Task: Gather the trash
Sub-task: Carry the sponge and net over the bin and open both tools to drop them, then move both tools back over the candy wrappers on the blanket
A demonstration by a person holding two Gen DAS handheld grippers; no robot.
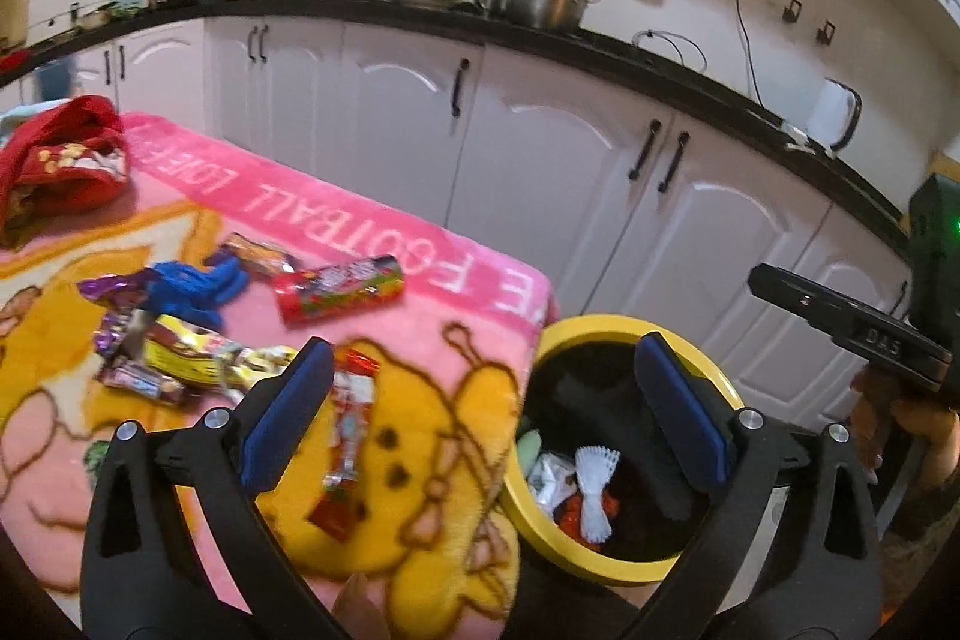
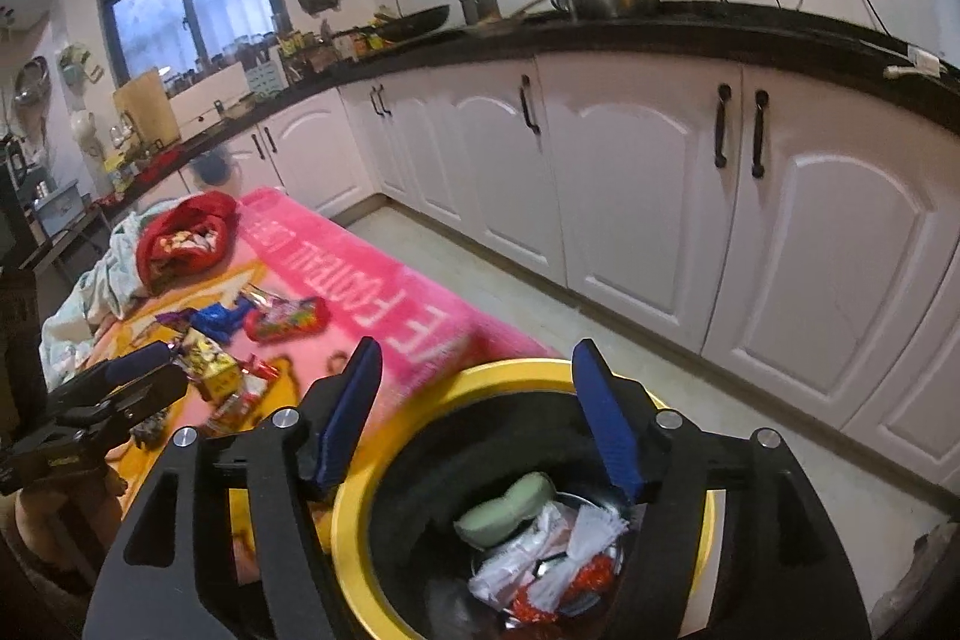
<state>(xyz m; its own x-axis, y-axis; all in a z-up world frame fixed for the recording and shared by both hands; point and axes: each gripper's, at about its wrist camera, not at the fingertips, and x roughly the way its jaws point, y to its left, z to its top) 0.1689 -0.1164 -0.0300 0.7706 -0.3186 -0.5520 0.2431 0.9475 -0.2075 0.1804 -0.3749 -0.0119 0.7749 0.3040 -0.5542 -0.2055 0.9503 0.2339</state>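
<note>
A yellow-rimmed black bin (image 1: 606, 331) (image 2: 354, 550) stands beside the table and holds white, red and green trash (image 2: 540, 550). Wrappers lie on the pink blanket (image 1: 420, 400): a red tube wrapper (image 1: 339, 289), a yellow packet (image 1: 198, 352), a red-and-white wrapper (image 1: 345, 430), a blue one (image 1: 192, 283). My left gripper (image 1: 480, 400) is open and empty, straddling the table edge and the bin. My right gripper (image 2: 477, 400) is open and empty above the bin; it also shows in the left wrist view (image 1: 852, 322).
A red cloth bag (image 1: 60, 160) (image 2: 186, 238) and a pale cloth (image 2: 102, 292) lie at the table's far end. White cabinets (image 1: 540, 172) with a black counter (image 2: 720, 28) run along the back. Tiled floor (image 2: 600, 340) lies between them and the table.
</note>
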